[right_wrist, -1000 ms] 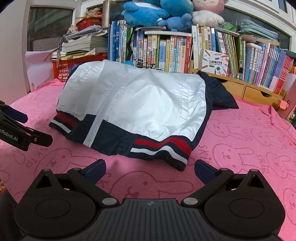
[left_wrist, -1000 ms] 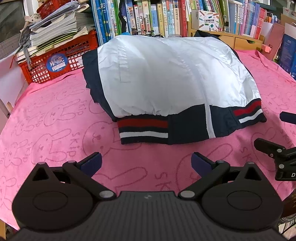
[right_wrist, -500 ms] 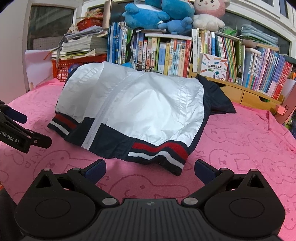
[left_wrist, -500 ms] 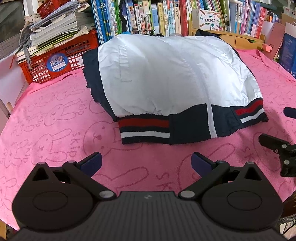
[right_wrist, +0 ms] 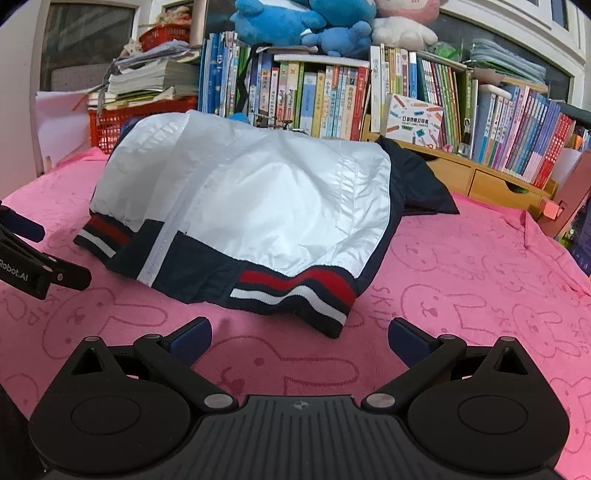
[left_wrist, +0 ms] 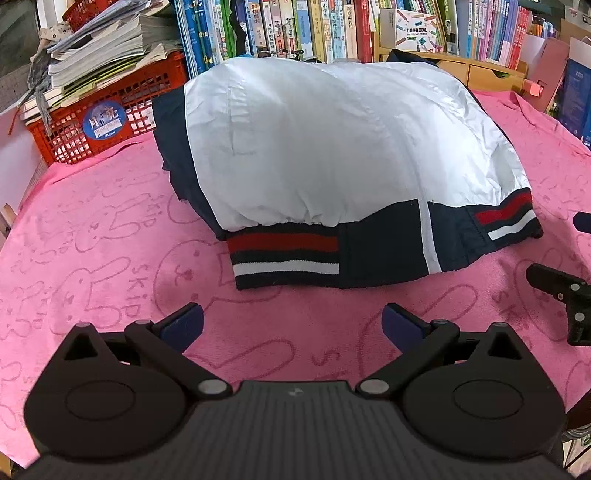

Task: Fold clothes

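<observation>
Hovering just short of the jacket's (left_wrist: 332, 147) striped hem, the left hand-held gripper (left_wrist: 291, 325) has its blue-padded fingers spread wide, holding nothing and touching nothing. The right hand-held gripper (right_wrist: 301, 338) is spread just as wide and empty, a little back from the hem's right corner. The jacket, white above with a navy hem banded in red and white, lies folded into a puffy mound in the middle of the pink towel (left_wrist: 92, 240) that covers the tabletop. The left view takes in the jacket's left edge, where navy cloth shows beside the white panel, and the red basket (left_wrist: 110, 107) of papers behind that edge; the right gripper's fingers reach in beside the jacket's right hem corner. The right view alone shows a navy flap trailing from the jacket's far right side, the row of books (right_wrist: 325, 99) behind the jacket, and plush toys (right_wrist: 332, 22) on top of them.
</observation>
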The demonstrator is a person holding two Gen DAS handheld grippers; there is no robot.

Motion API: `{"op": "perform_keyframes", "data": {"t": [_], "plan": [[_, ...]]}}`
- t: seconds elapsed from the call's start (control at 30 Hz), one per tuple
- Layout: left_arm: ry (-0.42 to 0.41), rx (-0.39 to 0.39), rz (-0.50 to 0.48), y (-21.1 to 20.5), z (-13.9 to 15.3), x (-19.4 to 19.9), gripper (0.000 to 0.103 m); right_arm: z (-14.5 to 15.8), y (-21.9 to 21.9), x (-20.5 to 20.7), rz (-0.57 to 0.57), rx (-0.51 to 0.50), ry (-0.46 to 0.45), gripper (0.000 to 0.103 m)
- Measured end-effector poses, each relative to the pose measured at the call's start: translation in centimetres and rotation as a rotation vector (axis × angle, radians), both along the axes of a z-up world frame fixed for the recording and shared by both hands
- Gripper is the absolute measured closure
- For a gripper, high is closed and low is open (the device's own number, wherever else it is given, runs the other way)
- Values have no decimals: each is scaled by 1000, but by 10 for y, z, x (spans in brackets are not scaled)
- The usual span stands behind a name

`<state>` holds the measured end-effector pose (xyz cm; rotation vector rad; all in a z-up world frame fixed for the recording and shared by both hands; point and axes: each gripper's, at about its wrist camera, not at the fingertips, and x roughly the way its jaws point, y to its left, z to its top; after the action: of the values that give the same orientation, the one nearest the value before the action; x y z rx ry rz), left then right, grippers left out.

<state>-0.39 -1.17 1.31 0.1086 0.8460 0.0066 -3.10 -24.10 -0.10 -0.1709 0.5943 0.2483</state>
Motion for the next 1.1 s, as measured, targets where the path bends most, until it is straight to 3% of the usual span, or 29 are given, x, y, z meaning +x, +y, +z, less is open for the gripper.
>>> {"op": "perform_keyframes", "data": {"t": [0.27, 0.43, 0.63, 0.83, 0.97, 1.1], "plan": [[-17, -34, -20, 7, -2, -1, 0, -5, 1, 3, -7, -11, 12, 0], [-89, -200, -103, 36, 2, -7, 0, -4, 0, 2, -48, -39, -46, 0], [-75, -129, -61, 50, -6, -4, 0, -11, -9, 14, -107, -31, -34, 2], [-68, -113, -38, 53, -13, 3, 0, -13, -18, 24, -170, 52, -28, 27], [-72, -53, -1, 53, -19, 15, 0, -12, -26, 29, -234, 65, -49, 28], [-64, -76, 5, 62, -20, 21, 0, -14, -33, 32, -269, 59, -67, 28]]}}
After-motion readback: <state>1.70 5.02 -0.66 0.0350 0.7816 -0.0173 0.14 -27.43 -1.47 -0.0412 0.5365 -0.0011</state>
